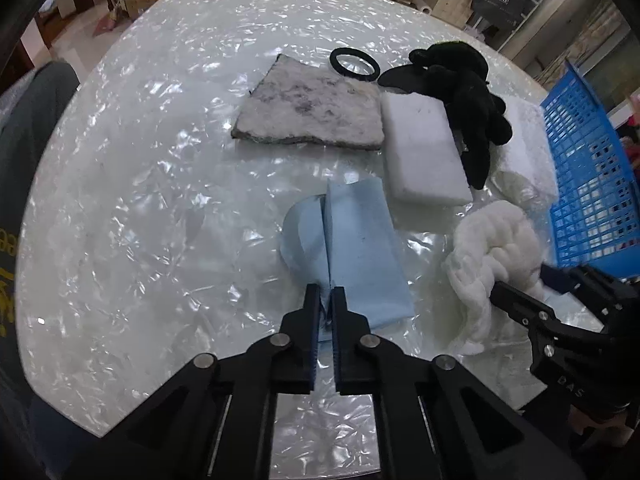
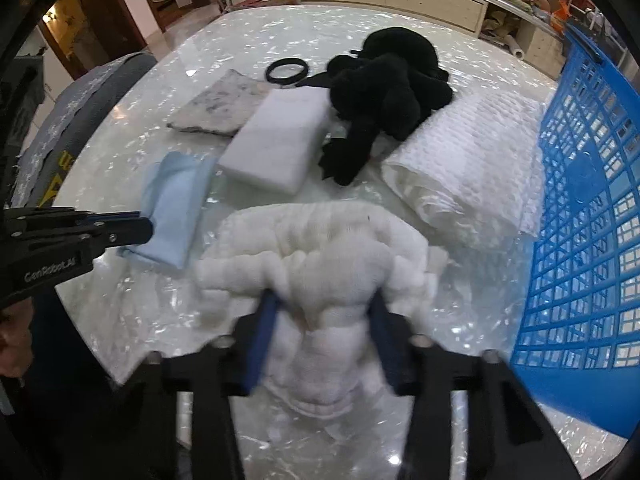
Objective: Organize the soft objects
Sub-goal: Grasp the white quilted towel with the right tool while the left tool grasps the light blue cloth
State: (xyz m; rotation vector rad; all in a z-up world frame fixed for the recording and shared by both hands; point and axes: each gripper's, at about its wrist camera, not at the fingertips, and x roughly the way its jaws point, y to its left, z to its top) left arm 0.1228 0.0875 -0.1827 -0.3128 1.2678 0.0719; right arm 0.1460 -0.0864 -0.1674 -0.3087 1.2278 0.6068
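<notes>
My left gripper (image 1: 326, 300) is shut on the near edge of a folded light blue cloth (image 1: 352, 248), which lies on the table; it also shows in the right wrist view (image 2: 176, 208). My right gripper (image 2: 324, 312) is shut on a bunched white fluffy cloth (image 2: 320, 248), seen at the right in the left wrist view (image 1: 492, 248). Beyond lie a white foam block (image 1: 424, 148), a grey felt pad (image 1: 312, 108), a black plush toy (image 1: 464, 84), a black ring (image 1: 354, 64) and a white quilted cloth (image 2: 472, 168).
A blue plastic lattice basket (image 2: 584, 216) stands at the right edge of the pearly white table (image 1: 140, 200). A grey chair back (image 2: 80, 112) sits at the table's left. Cabinets and clutter line the far wall.
</notes>
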